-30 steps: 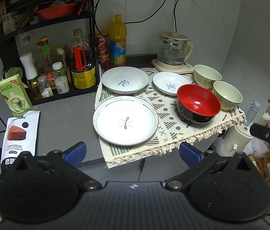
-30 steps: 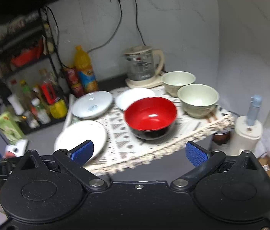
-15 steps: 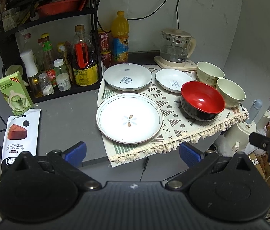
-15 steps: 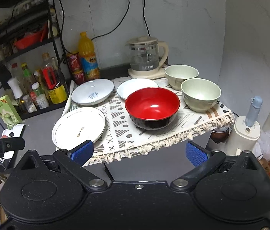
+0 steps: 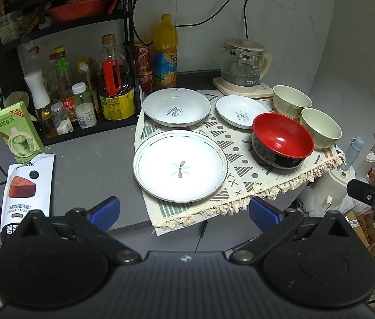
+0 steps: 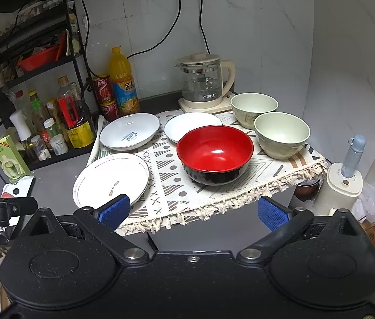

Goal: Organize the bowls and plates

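On a patterned cloth [image 5: 243, 159] lie a large white plate with a flower mark [image 5: 180, 165], a white plate with script [image 5: 176, 106], a smaller white plate [image 5: 239, 111], a red and black bowl [image 5: 282, 139] and two pale green bowls [image 5: 291, 101] [image 5: 320, 127]. My left gripper [image 5: 184, 212] is open and empty, short of the large plate. My right gripper [image 6: 192, 211] is open and empty, before the table edge, facing the red bowl [image 6: 215, 152]. The large plate [image 6: 111, 178] is to its left.
A black rack [image 5: 62, 61] with bottles and jars stands at the back left. An orange juice bottle [image 5: 165, 53] and a glass kettle [image 5: 243, 65] stand at the back. A green carton [image 5: 17, 133] and a snack bag [image 5: 28, 183] lie left. A white appliance [image 6: 343, 188] stands right of the table.
Both grippers have drawn back slightly from the table, so the dishes sit a little further off. Nothing on the table has moved. Both grippers stay open.
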Tool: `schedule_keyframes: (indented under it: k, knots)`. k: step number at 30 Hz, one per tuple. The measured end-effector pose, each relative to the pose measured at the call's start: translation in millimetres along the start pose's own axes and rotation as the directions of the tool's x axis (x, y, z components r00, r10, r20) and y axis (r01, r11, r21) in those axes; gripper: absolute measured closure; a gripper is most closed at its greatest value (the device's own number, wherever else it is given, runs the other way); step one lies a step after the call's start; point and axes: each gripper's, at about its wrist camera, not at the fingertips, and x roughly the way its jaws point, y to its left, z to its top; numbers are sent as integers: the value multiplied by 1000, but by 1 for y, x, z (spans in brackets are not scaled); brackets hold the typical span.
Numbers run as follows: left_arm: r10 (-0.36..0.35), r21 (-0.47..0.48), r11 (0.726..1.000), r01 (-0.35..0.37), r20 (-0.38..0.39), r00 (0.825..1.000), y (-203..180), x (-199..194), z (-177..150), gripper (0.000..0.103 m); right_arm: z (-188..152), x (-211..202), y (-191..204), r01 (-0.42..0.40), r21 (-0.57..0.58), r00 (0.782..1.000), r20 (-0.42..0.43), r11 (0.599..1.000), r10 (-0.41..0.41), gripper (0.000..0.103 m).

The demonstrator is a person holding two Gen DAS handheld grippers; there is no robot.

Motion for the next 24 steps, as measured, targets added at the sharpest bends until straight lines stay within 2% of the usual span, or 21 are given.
schedule_keyframes:
  k: [15,24]
  knots:
    - [-27,27,999,27,6,1000,-11,1,1,1,2,-3,-7,32,19,999,12,999,-32,0]
    - [-10,24,1000,10,-3,1000,-11,3,2,1,2,4,-10,32,21,999,4,999,-32,0]
